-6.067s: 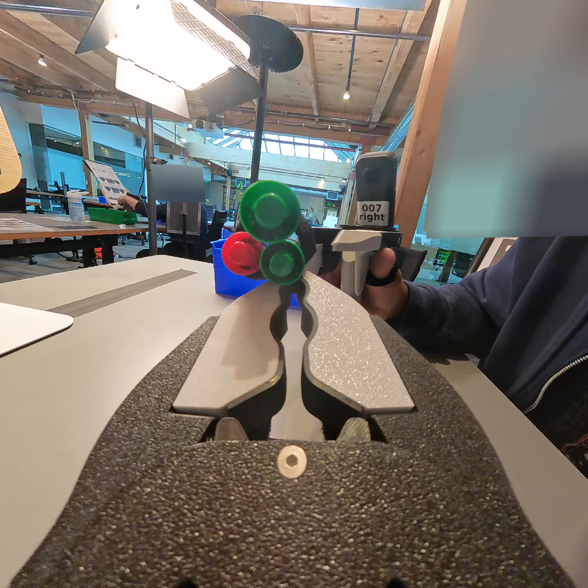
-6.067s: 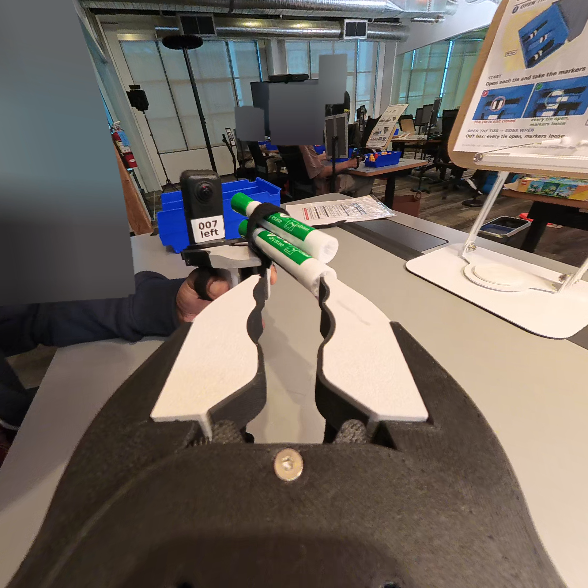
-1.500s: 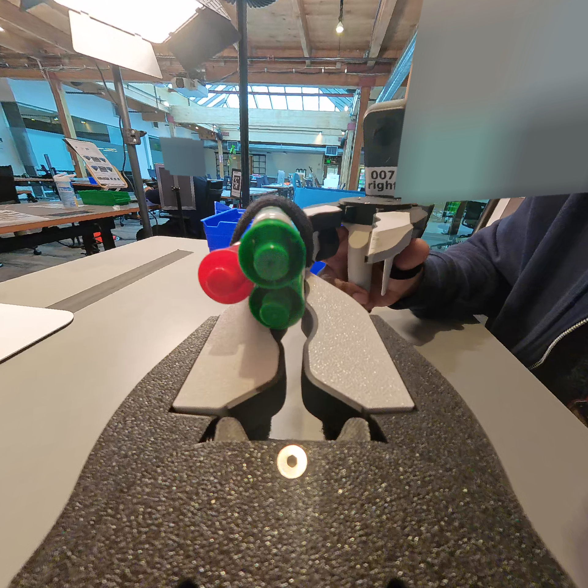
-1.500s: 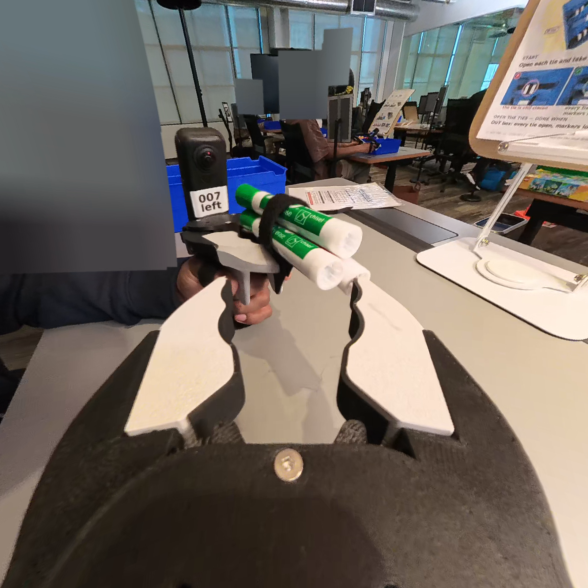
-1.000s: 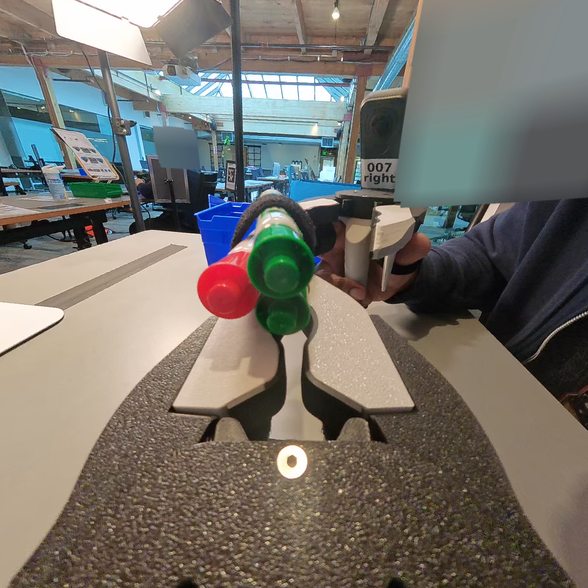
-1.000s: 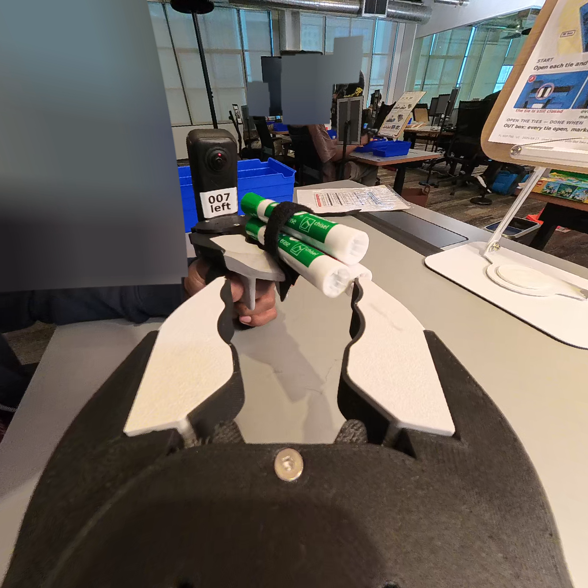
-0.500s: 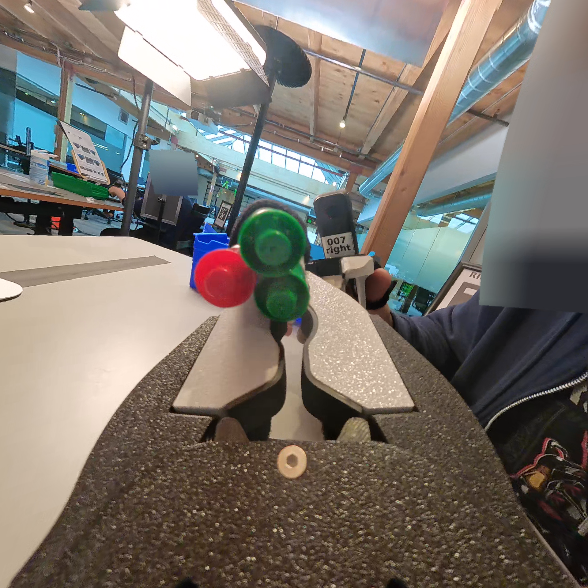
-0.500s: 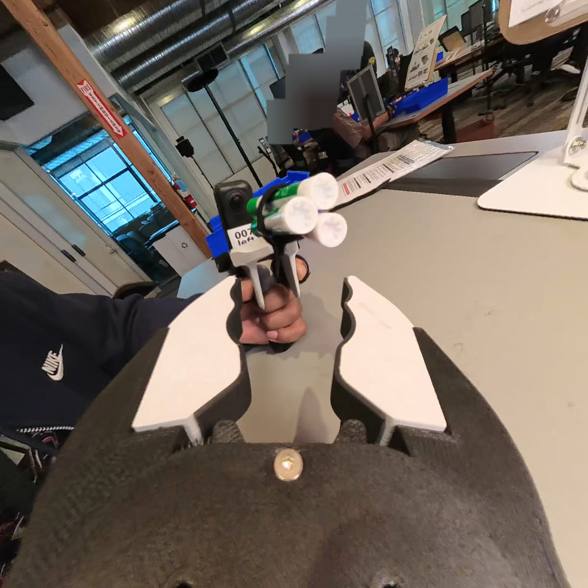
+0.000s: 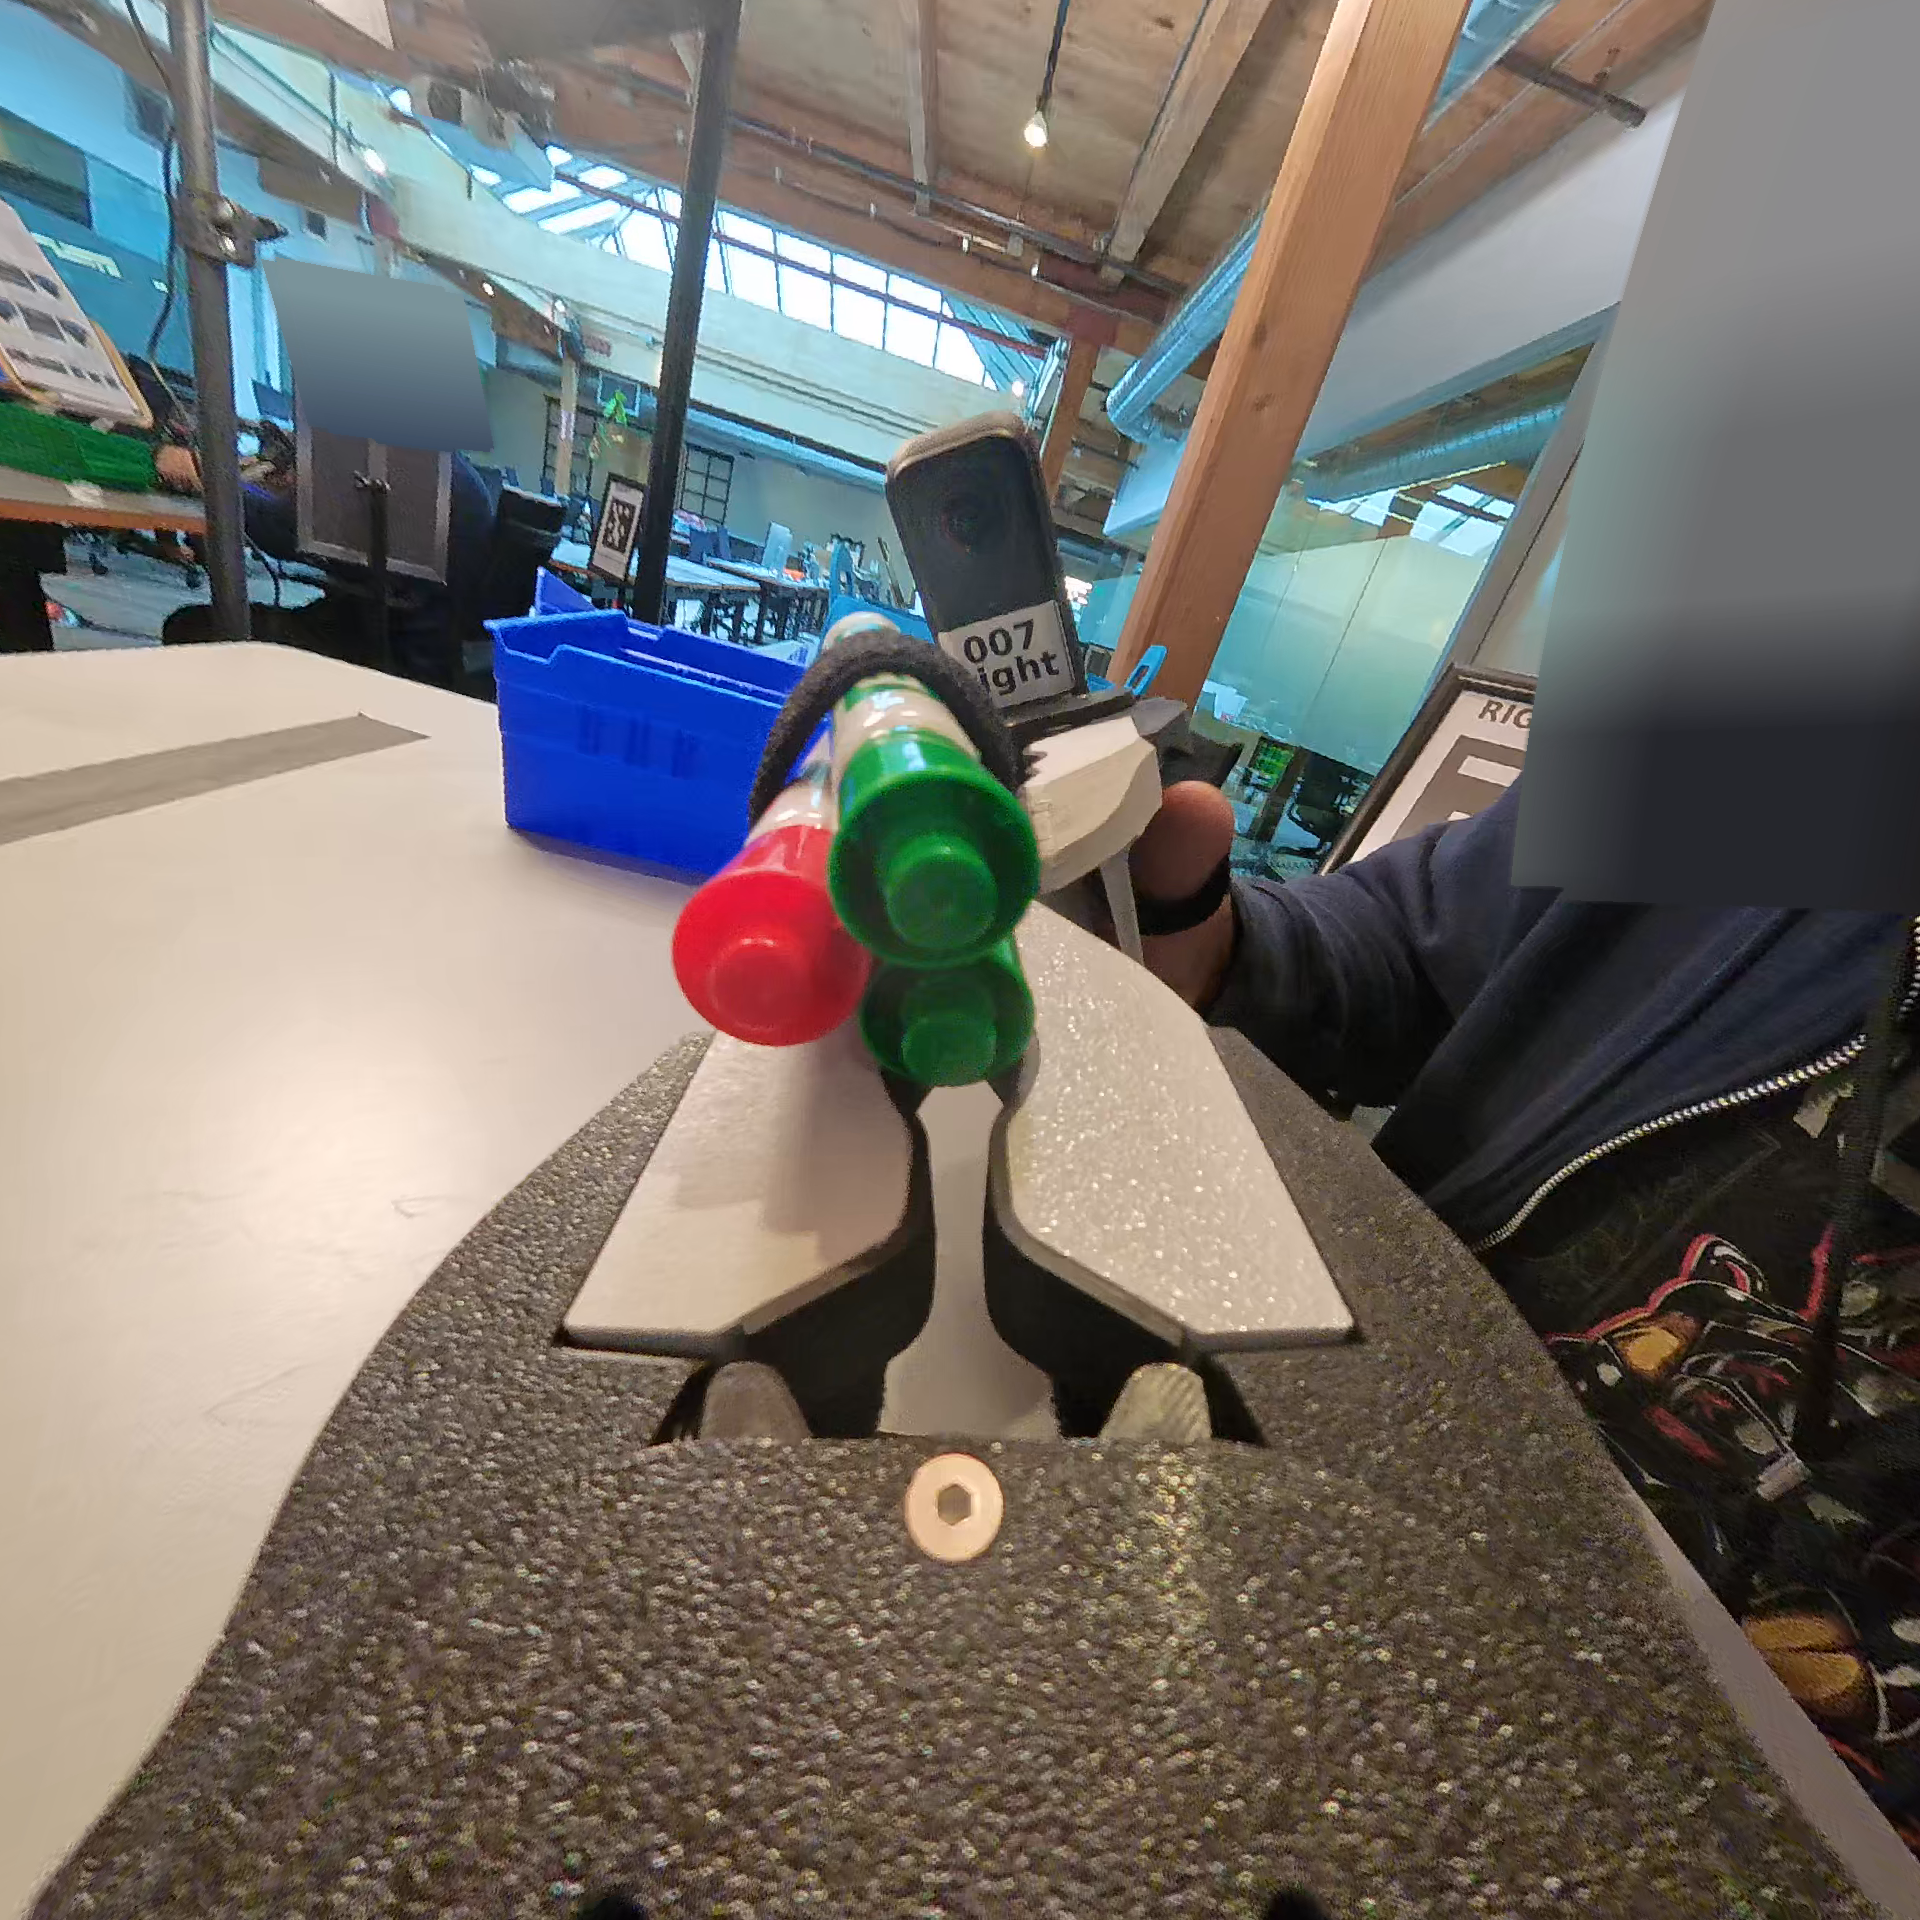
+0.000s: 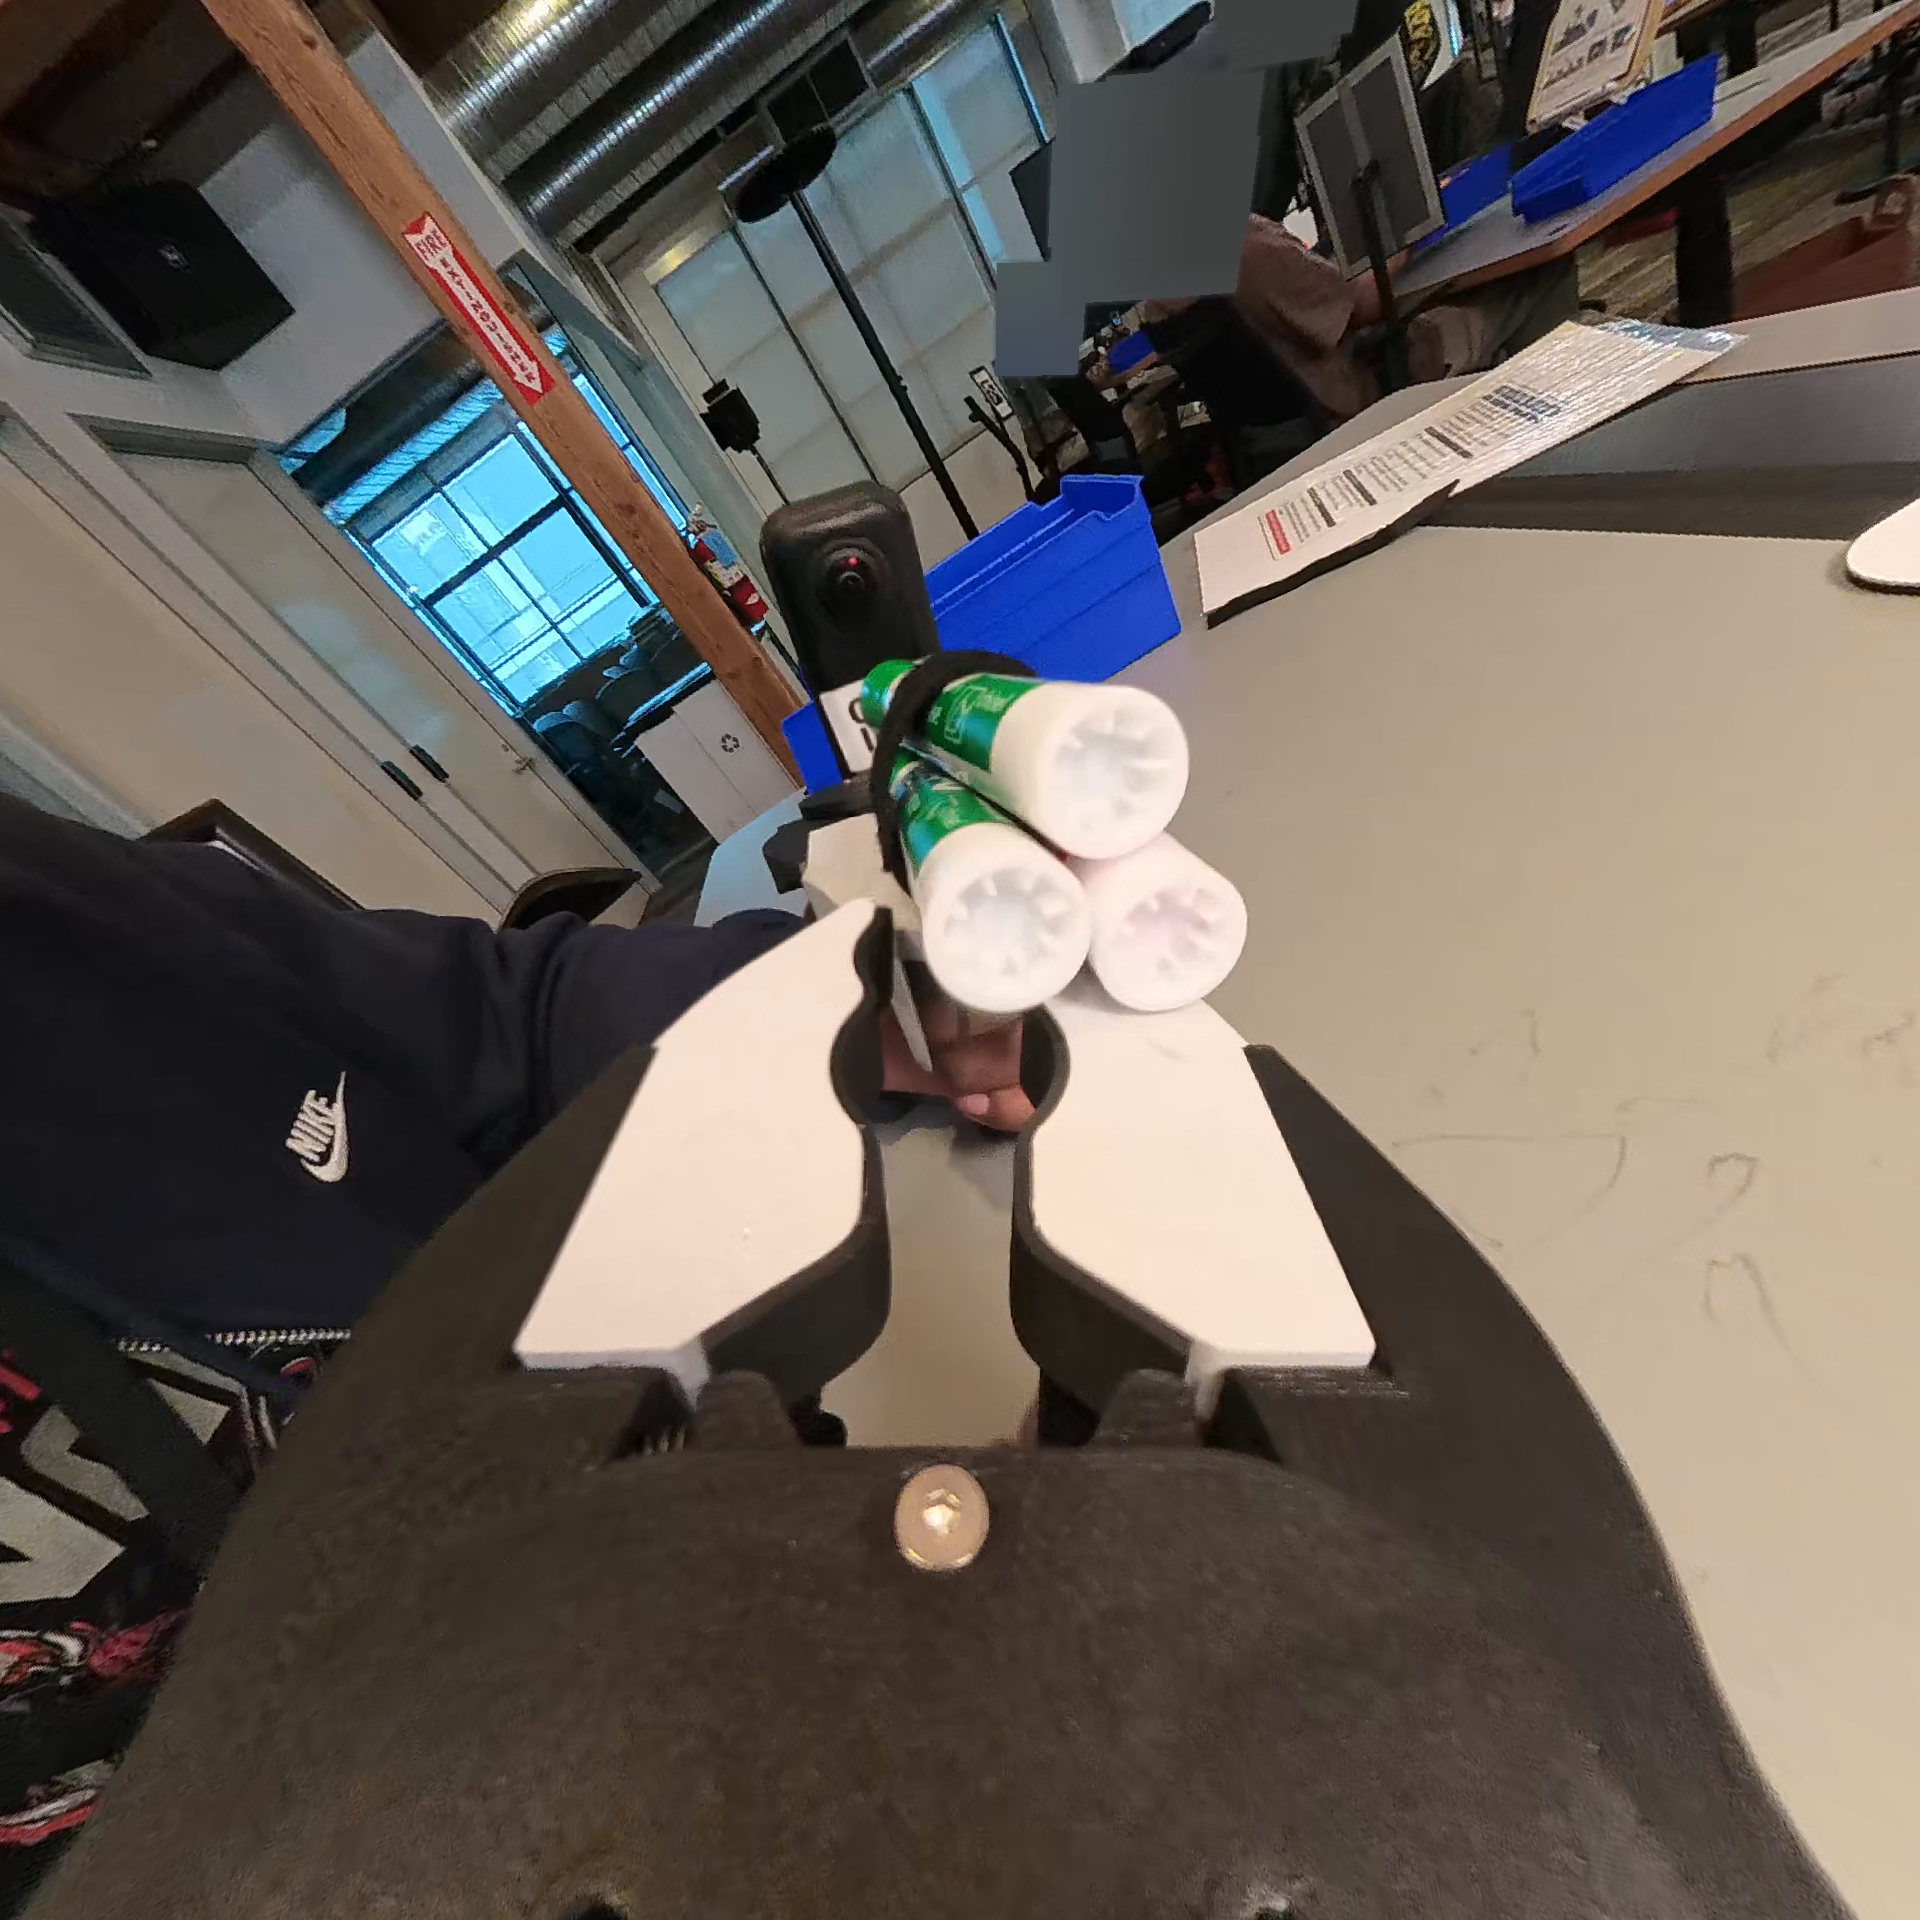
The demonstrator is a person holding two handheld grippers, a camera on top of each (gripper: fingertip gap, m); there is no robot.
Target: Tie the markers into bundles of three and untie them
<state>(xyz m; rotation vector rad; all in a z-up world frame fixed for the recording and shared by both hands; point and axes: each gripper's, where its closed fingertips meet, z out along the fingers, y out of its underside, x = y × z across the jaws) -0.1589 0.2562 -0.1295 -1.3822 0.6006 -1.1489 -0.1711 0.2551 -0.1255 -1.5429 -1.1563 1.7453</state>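
- Bundle of three markers: two with green caps, one with a red cap, held above the grey surface, not resting on it.
- Left wrist view: caps face the camera, red at 9 o'clock of the lower green, second green on top at 12.
- Right wrist view: the same bundle seen from its white flat ends, ribbed hollows inside.
- Black tie loops round the barrels about mid-length; looks like soft fuzzy strap, still closed.
- Left hand-held gripper: fingers pressed in, pinching the lower part of the bundle, seemingly the lower green marker.
- Right hand-held gripper: fingers part-spread, a gap between the tips; the white ends sit just above them at 12 o'clock. Contact unclear; it looks empty.
- Step, my guess: bundle tied, the right one about to work the strap loose.
- Risk: smooth round plastic barrels can roll or slide in a narrow pinch; only one marker seems gripped, so once the strap opens the other two can drop to the surface.
- Risk: the strap is soft and thin, so hard flat fingers may miss it or pull the whole bundle out of the left grip.
- Fingers: flat light plates with wavy inner edges, on rough black grainy bodies.
- Blue plastic bin at 11 o'clock beyond the bundle, ribbed walls, apart from it.
- Printed sheet at 1 o'clock in right view, lying flat.
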